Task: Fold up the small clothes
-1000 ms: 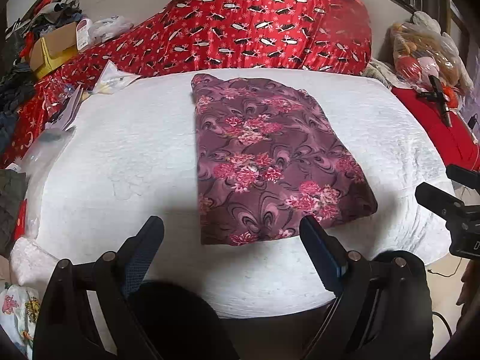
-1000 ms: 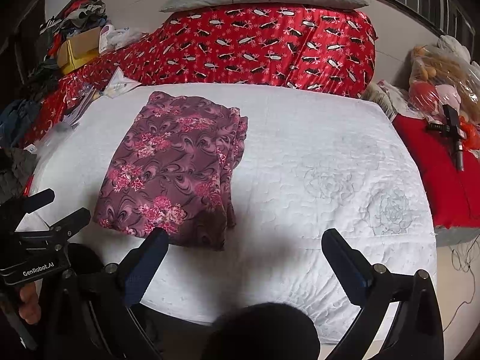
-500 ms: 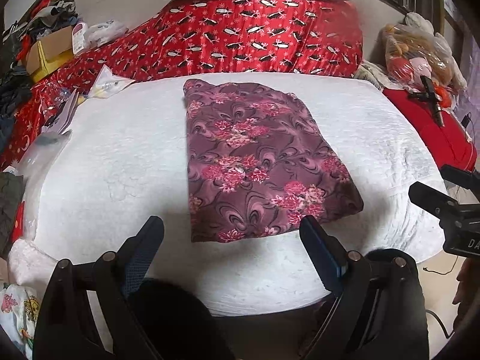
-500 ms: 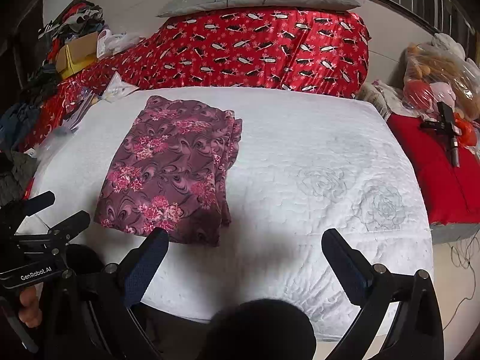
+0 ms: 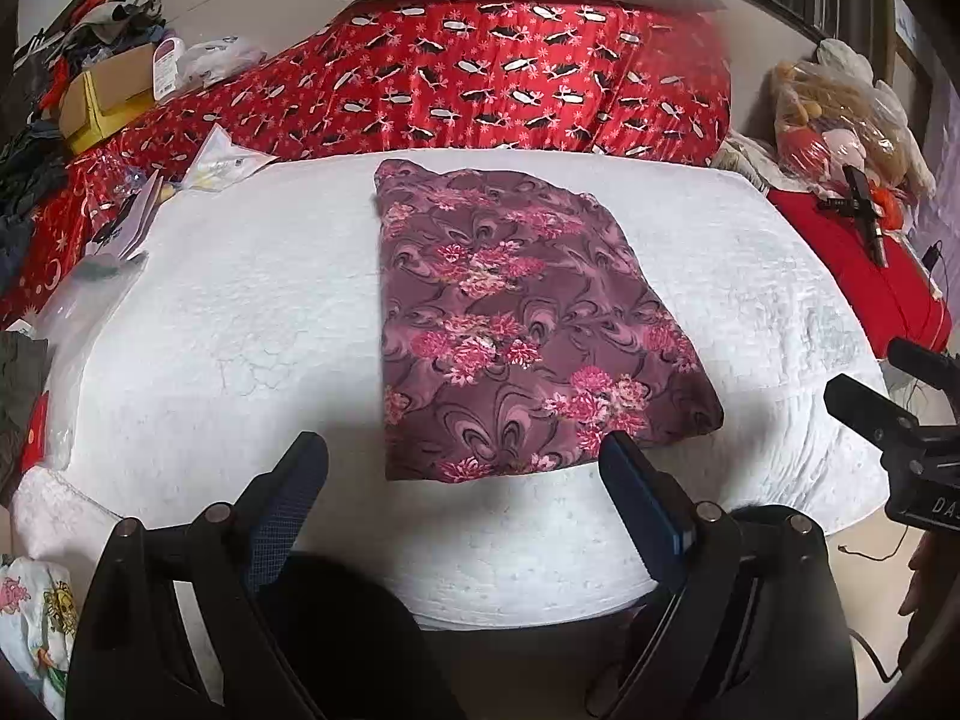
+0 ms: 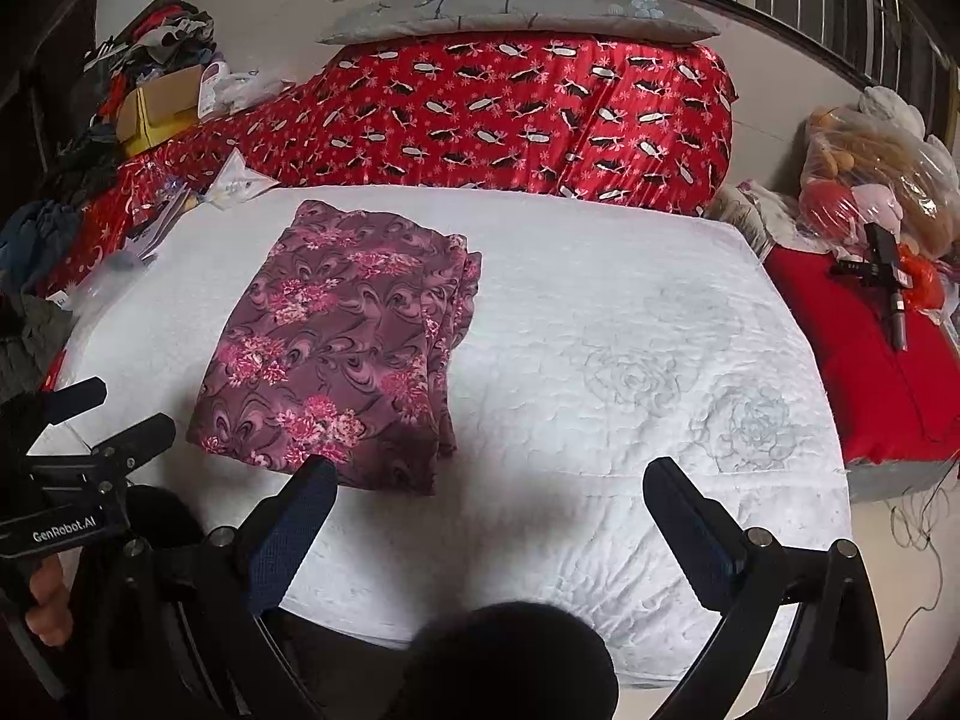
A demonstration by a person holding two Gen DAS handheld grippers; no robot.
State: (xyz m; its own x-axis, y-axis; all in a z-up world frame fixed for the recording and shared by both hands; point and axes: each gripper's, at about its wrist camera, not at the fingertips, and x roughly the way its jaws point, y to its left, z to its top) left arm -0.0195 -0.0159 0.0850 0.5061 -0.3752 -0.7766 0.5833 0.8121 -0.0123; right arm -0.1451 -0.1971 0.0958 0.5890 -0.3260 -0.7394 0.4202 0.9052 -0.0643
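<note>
A maroon floral garment [image 5: 516, 324] lies folded into a flat rectangle on the white quilted mattress [image 5: 252, 312]; it also shows in the right wrist view [image 6: 348, 348], left of centre, with stacked layers along its right edge. My left gripper [image 5: 465, 468] is open and empty, held back just off the garment's near edge. My right gripper [image 6: 489, 489] is open and empty, near the mattress's front edge, to the right of the garment's near corner. The right gripper shows at the far right of the left wrist view [image 5: 888, 402]. The left gripper shows at the left of the right wrist view [image 6: 102, 426].
A red patterned quilt [image 5: 510, 84] with a grey pillow [image 6: 516, 12] is piled behind the mattress. Boxes, papers and clothes [image 5: 102, 96] clutter the left side. A red cushion [image 6: 870, 360] with a black tool and a bag of toys [image 6: 882, 180] sit at the right.
Both grippers have drawn back and slightly upward from the bed, so the garment looks farther away. The garment has not moved. Both stay open.
</note>
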